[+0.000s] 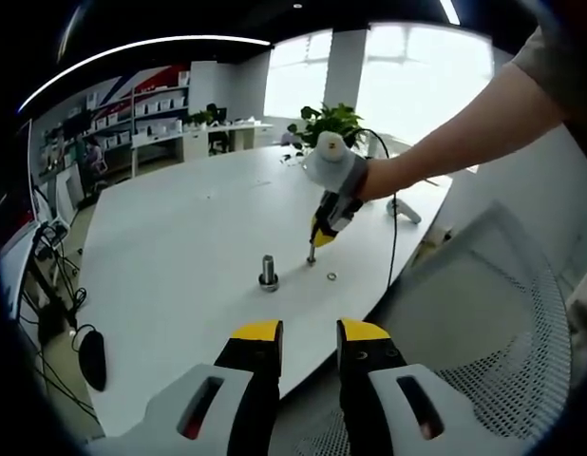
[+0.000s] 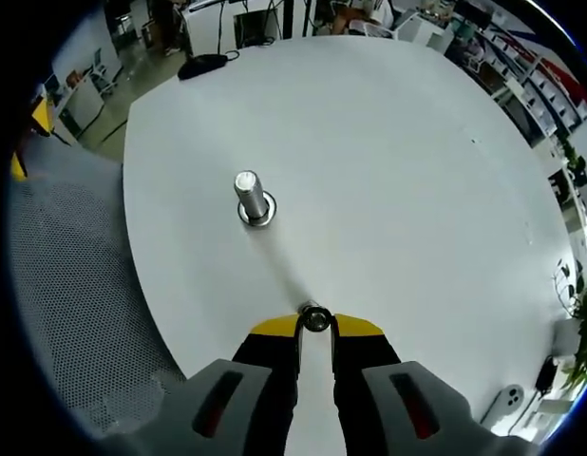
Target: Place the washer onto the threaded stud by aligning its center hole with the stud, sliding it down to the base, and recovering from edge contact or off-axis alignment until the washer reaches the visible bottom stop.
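Right gripper view: right gripper (image 2: pixel 315 323) pinches washer (image 2: pixel 315 318) at fingertips, apart from upright threaded stud (image 2: pixel 252 198) on white table (image 2: pixel 398 161). Left gripper (image 1: pixel 308 337) open, empty.

One threaded stud (image 1: pixel 268 272), two washers (image 1: pixel 331 276) (image 2: pixel 315 318), one mesh chair (image 1: pixel 483 313), one mouse (image 1: pixel 92 357).

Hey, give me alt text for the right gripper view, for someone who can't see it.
The right tool, with yellow-tipped black jaws, pinches a small silver metal washer above a round white table. An upright silver threaded metal stud on a flat base stands farther off, apart from the washer. A grey mesh chair back sits beside the table.
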`<state>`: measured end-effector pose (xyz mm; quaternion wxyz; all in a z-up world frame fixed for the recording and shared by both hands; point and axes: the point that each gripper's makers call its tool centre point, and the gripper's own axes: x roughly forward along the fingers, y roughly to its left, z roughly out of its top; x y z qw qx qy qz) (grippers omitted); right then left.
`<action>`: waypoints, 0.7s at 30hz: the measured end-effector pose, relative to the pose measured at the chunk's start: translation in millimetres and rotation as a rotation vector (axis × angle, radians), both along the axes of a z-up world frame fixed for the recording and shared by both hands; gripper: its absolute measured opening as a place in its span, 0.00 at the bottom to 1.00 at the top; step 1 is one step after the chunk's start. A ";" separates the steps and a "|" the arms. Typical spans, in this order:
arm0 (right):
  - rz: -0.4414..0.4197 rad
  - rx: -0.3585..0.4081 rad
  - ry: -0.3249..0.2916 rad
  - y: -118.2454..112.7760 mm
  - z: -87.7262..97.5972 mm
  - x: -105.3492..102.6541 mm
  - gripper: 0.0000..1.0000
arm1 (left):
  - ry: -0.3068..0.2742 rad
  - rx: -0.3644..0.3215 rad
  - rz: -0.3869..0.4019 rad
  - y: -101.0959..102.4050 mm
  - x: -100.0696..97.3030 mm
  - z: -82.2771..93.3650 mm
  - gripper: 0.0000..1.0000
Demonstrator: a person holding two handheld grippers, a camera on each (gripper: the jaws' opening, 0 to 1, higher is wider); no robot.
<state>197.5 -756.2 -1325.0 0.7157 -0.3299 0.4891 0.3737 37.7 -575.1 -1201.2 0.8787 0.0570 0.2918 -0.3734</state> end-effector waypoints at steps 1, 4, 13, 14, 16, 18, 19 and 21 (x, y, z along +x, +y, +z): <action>0.001 -0.002 0.004 -0.1 -1.0 -0.6 0.13 | 0.001 0.001 0.000 0.1 0.0 -0.2 0.20; 0.007 -0.011 0.017 -1.8 -6.4 -0.7 0.14 | -0.001 0.000 0.002 0.3 0.3 0.1 0.20; 0.033 -0.037 0.051 -0.4 -25.7 -0.7 0.14 | 0.003 0.004 0.002 0.4 0.3 -1.0 0.20; 0.037 -0.041 0.052 -0.4 -27.4 -0.5 0.14 | 0.002 0.002 0.004 0.6 0.6 -0.5 0.20; 0.041 -0.043 0.062 0.4 -30.2 -1.9 0.14 | -0.001 0.000 0.007 0.9 1.2 0.1 0.20; 0.039 -0.042 0.068 1.0 -33.4 -1.7 0.14 | 0.002 0.003 0.007 1.2 1.1 -0.6 0.20; 0.038 -0.043 0.070 1.6 -33.8 -2.4 0.14 | 0.002 0.004 0.007 1.2 1.0 -0.7 0.20; 0.039 -0.044 0.078 1.4 -35.3 -3.2 0.14 | 0.001 0.004 0.008 1.2 1.2 -0.5 0.20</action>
